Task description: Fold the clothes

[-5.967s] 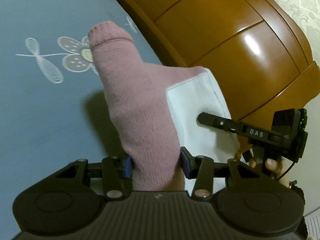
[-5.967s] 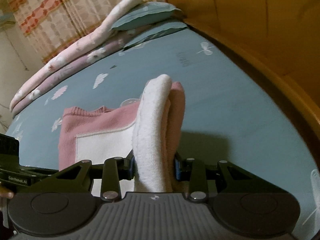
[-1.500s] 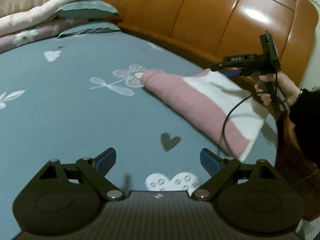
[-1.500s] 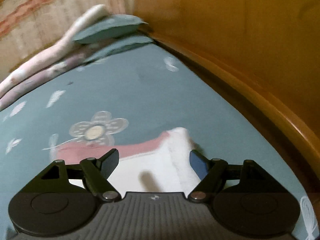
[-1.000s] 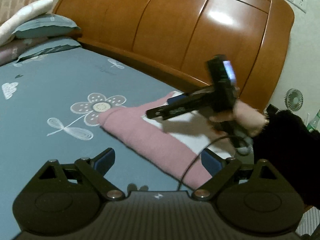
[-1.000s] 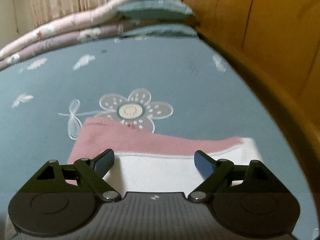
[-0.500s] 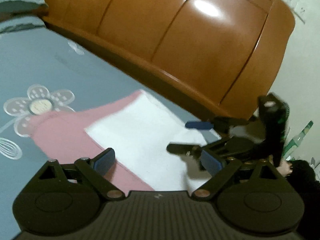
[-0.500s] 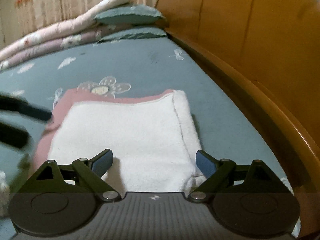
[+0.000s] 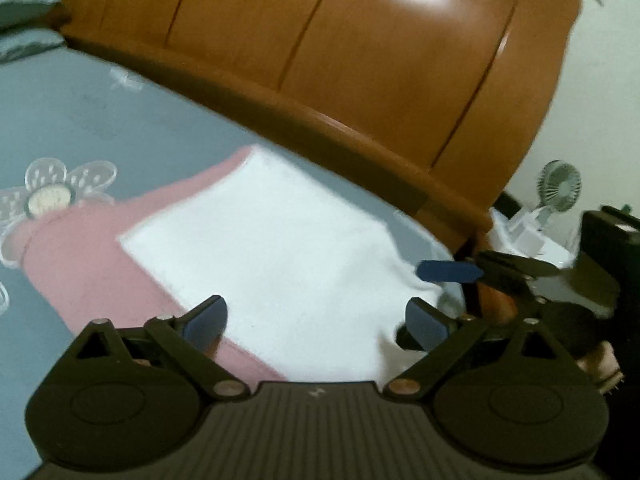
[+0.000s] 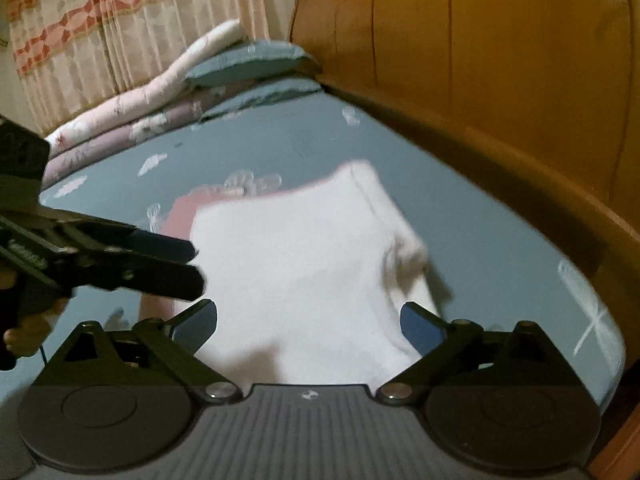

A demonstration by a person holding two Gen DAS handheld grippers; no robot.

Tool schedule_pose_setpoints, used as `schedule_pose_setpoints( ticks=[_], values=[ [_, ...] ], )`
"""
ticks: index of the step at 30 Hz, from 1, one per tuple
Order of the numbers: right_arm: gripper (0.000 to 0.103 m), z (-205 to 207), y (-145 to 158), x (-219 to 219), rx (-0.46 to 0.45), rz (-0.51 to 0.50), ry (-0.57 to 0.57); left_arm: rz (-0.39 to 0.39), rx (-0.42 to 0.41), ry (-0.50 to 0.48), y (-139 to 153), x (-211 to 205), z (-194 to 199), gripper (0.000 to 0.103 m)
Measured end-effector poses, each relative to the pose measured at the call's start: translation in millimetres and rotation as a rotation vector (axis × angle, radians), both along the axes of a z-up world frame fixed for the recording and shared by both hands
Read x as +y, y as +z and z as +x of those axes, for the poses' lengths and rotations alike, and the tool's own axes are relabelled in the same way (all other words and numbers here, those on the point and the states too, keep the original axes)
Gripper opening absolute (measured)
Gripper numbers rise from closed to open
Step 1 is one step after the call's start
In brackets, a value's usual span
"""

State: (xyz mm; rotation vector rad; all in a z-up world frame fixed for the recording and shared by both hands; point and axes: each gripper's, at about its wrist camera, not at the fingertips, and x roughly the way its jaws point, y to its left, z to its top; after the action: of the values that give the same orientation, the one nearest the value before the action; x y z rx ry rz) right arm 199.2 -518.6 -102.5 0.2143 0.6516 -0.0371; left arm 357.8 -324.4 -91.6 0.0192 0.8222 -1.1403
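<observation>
We work over a bed covered by a grey-blue sheet (image 9: 80, 120) printed with white flowers and feathers, and behind it rises a glossy orange-brown wooden headboard (image 9: 360, 60) with curved panels. In the right wrist view, patterned curtains (image 10: 120, 20) hang at the far end, and below them lie stacked pillows and a folded quilt (image 10: 168, 96).

The folded sweater (image 9: 272, 256), pink with a large white panel on top, lies flat on the sheet near the headboard side of the bed, its pink edge (image 9: 80, 264) showing toward the printed flower (image 9: 48, 196). In the right wrist view the same garment fills the middle of the picture, white face up, with one corner a little rumpled.

Our left gripper (image 9: 316, 320) hovers over the near edge of the sweater with its jaws spread wide and nothing between the pads; whether they touch the cloth we cannot tell. Our right gripper (image 10: 308, 320) also stands wide, its jaws opening, with only the lying sweater seen between them and nothing held. Each gripper shows in the other's view, coming in from the side beside the garment.

Past the bed corner, a small white desk fan (image 9: 558, 188) stands by the wall.
</observation>
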Motion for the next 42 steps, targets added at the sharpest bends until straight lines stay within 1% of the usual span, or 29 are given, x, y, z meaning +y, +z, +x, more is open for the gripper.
schedule_pose_setpoints(
  ticks=[1, 3, 6, 8, 10, 12, 15, 16, 19, 23, 26, 29, 31, 33, 36, 39, 42],
  values=[
    [0.100, 0.5, -3.9, -0.4, 0.017, 0.002, -0.011, -0.004, -0.005, 0.004, 0.9, 0.2, -0.8, 0.096],
    [0.100, -0.8, -2.8, 1.2, 0.011, -0.003, -0.031, 0.005, -0.014, 0.017, 8.2, 1.1, -3.5, 0.096],
    [0.101, -6.2, 5.9, 5.9, -0.031, 0.027, -0.010, 0.010, -0.080, 0.011, 20.2, 3.1, -10.3, 0.096],
    [0.102, -7.0, 7.0, 9.4, -0.046, 0.050, 0.014, 0.017, -0.096, 0.015, 23.0, 4.2, -12.0, 0.096],
    [0.102, -1.4, 0.0, 10.4, -0.017, 0.034, -0.001, 0.025, -0.095, 0.019, 22.8, 6.1, -12.6, 0.096],
    [0.101, -0.2, -8.8, 2.8, 0.021, 0.012, -0.069, 0.033, -0.096, 0.022, 21.2, 8.7, -13.2, 0.096],
    [0.101, -9.3, -6.5, -7.4, -0.008, 0.092, -0.083, 0.050, -0.137, 0.041, 22.7, 15.4, -18.0, 0.096],
    [0.102, -12.9, -2.4, -6.0, -0.016, 0.098, -0.083, 0.049, -0.152, 0.049, 24.5, 18.2, -20.3, 0.096],
    [0.102, -20.3, 5.2, 6.3, -0.016, 0.095, -0.063, 0.042, -0.196, 0.072, 31.3, 26.8, -26.7, 0.097],
    [0.102, -21.7, 5.0, 29.1, -0.010, 0.138, 0.011, 0.050, -0.257, 0.101, 39.7, 37.5, -38.8, 0.098],
    [0.102, -15.2, -4.5, 44.1, 0.040, 0.133, 0.032, 0.062, -0.287, 0.113, 41.9, 45.2, -45.7, 0.099],
    [0.102, -16.6, -3.0, 51.4, 0.060, 0.124, 0.003, 0.067, -0.293, 0.149, 43.7, 55.1, -50.2, 0.099],
    [0.102, -20.3, 5.3, 56.0, 0.038, 0.159, 0.025, 0.050, -0.279, 0.169, 45.3, 63.1, -53.3, 0.099],
    [0.103, -22.0, 9.3, 62.7, 0.027, 0.168, 0.042, 0.044, -0.263, 0.184, 47.3, 69.5, -56.2, 0.099],
    [0.103, -16.6, 3.0, 71.0, 0.073, 0.178, 0.031, 0.055, -0.247, 0.188, 52.2, 77.0, -63.3, 0.099],
    [0.103, -10.3, -4.5, 76.8, 0.146, 0.189, -0.011, 0.062, -0.277, 0.200, 60.8, 83.8, -76.5, 0.099],
    [0.103, -18.7, 4.7, 83.3, 0.126, 0.200, -0.019, 0.072, -0.328, 0.226, 69.0, 91.2, -90.3, 0.099]
  ],
)
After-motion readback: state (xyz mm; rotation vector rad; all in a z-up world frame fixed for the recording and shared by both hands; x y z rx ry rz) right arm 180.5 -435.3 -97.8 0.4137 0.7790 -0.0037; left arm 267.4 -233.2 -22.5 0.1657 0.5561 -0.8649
